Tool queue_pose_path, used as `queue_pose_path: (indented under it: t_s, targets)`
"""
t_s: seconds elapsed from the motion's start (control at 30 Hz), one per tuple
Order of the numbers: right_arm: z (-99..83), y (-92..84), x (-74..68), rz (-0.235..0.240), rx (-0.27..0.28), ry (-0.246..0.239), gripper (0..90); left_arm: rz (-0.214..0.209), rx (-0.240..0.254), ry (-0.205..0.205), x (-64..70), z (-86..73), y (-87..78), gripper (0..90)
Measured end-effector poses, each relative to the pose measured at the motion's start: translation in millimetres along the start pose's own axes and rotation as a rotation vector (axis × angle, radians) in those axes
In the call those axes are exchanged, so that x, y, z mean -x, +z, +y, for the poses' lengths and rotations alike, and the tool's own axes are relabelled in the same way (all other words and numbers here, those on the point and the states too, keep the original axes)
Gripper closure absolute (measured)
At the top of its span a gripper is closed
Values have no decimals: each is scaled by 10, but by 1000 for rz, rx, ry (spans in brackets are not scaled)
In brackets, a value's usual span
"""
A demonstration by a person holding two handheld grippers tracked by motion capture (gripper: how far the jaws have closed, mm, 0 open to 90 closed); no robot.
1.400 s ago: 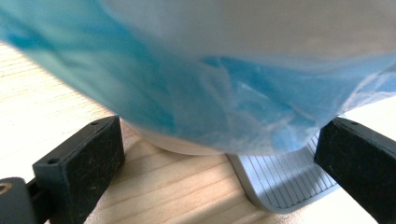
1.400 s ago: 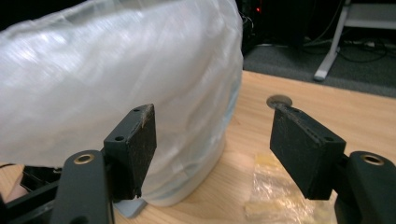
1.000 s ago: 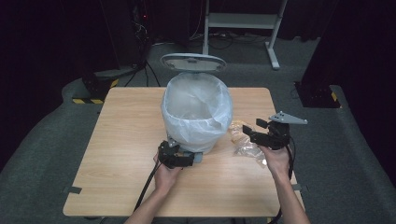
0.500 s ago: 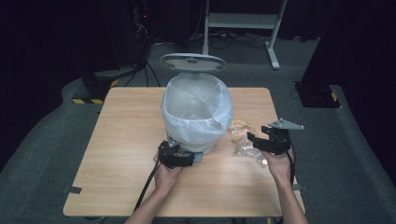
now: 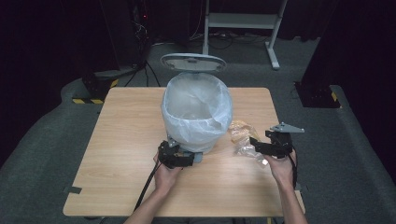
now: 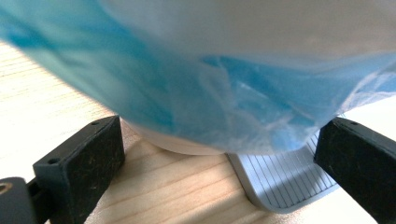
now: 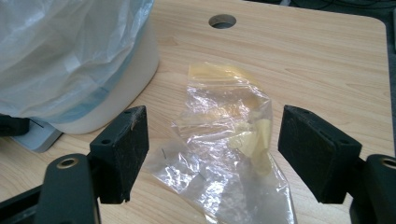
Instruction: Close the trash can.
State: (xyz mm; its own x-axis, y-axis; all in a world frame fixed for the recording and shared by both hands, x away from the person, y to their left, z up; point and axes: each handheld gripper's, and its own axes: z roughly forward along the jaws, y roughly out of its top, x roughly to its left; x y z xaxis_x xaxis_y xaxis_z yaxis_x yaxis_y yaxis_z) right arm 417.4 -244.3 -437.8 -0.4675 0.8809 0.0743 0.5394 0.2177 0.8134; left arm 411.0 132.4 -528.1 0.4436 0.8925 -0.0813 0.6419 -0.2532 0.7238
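Note:
A white pedal bin (image 5: 196, 109) with a pale blue plastic liner (image 6: 187, 84) stands mid-table, its lid (image 5: 193, 61) up. My left gripper (image 5: 187, 158) rests open on the table at the bin's front. Its jaws straddle the bin's base and the grey ribbed pedal (image 6: 285, 182) without pressing on them. To the right of the bin lies a crumpled clear plastic bag (image 7: 224, 135) with yellowish bits inside. My right gripper (image 7: 212, 154) hovers low over it. Its jaws have just been opening, and the bag lies between them untouched.
The wooden table (image 5: 121, 140) has a round cable hole (image 7: 222, 21) beyond the bag. The bin's wall (image 7: 70, 56) stands close to the left of my right gripper. A dark floor with stands and cables surrounds the table.
My right gripper has come down toward the bag on the table. The left gripper and the bin have stayed where they were.

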Motion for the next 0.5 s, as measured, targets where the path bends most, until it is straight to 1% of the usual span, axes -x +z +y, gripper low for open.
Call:
queue_pose_path:
  t_s: [0.2, 0.3, 0.37, 0.4, 0.5]
  targets:
    - [-47, 17, 42, -6, -2, 16, 261, 0, 1, 0, 1, 0, 0, 18]
    - [-76, 25, 68, -11, -3, 34, 268, 0, 1, 0, 1, 0, 0, 18]
    - [-92, 31, 87, -14, -6, 33, 274, 0, 0, 0, 1, 0, 0, 18]
    - [-106, 35, 106, -16, -4, 39, 279, 2, -4, 8, -4, 1, -5, 18]
    - [-139, 43, 179, -22, 3, 59, 284, 3, -3, 8, -2, 1, -5, 18]
